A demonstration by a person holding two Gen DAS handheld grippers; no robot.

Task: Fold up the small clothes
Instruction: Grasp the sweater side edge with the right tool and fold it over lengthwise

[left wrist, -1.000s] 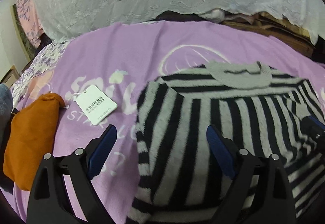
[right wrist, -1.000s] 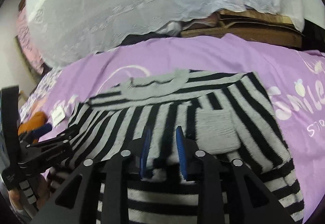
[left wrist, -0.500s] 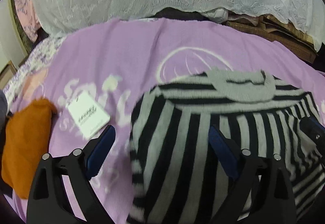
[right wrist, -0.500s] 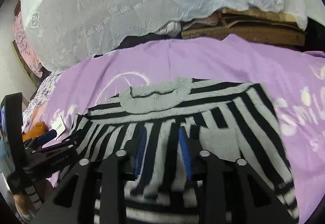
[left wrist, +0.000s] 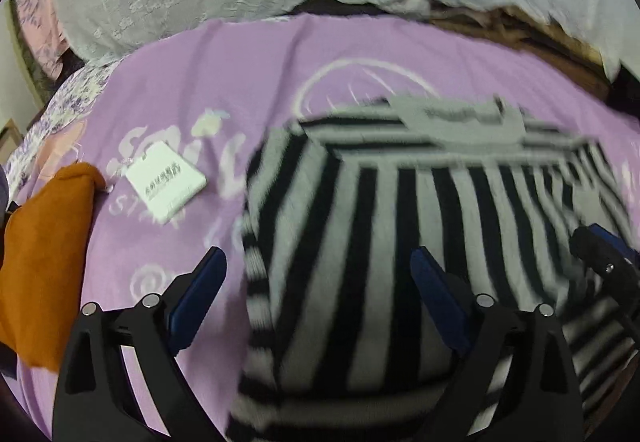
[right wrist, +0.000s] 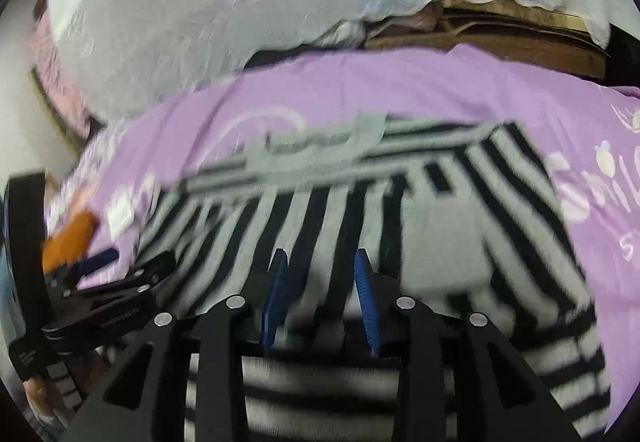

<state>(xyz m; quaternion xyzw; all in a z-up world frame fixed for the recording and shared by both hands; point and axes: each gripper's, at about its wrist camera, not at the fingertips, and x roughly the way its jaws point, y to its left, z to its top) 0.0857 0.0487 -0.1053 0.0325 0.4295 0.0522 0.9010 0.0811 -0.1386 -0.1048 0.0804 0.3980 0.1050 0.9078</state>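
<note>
On the purple blanket point(left wrist: 248, 73) the black-and-grey striped sweater point(left wrist: 380, 226) lay flat, collar at the far side. Left gripper point(left wrist: 316, 282) jaws were opening, wide apart over the sweater's left edge, nothing clamped. Right gripper point(right wrist: 320, 282) jaws stood part-open above the near hem; contact with the knit was too blurred to tell. White hang tag point(left wrist: 166, 187) and orange garment point(left wrist: 44, 258) lay left of the sweater.

Striped sweater point(right wrist: 400, 209) on purple blanket point(right wrist: 360, 93), right gripper point(right wrist: 320, 266) fingers point(right wrist: 362, 282) apart above its hem
</note>
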